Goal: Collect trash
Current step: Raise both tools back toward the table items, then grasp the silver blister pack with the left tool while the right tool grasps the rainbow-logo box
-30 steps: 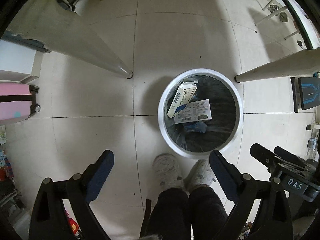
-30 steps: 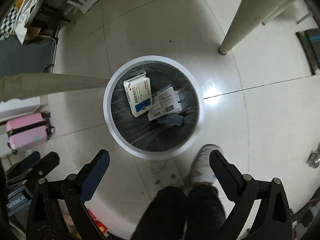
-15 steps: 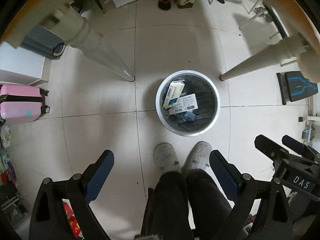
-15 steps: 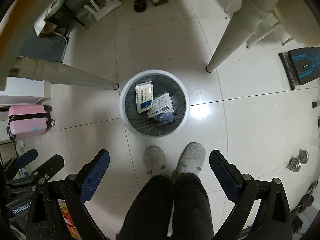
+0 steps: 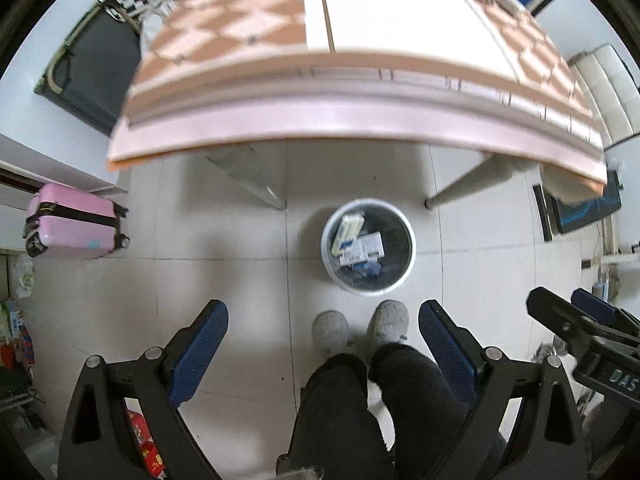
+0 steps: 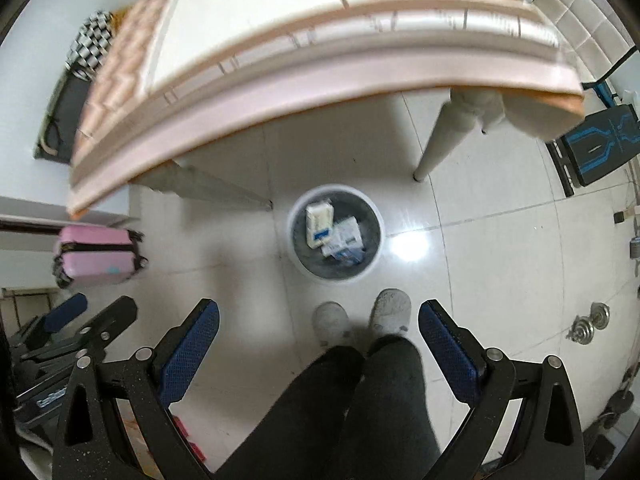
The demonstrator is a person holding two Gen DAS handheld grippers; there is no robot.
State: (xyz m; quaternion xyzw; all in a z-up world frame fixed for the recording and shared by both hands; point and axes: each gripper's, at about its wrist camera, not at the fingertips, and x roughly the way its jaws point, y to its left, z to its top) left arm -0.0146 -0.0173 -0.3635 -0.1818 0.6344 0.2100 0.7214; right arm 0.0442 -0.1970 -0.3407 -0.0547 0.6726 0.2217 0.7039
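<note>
Left wrist view, both grippers' fingers [image 5: 208,332] wide apart, empty, table [image 5: 320,116] overhanging bin [image 5: 404,276]

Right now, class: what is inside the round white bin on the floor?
Inside the bin lie two white cardboard boxes and a crumpled blue scrap on a dark liner. Anything beneath the boxes is covered.
</note>
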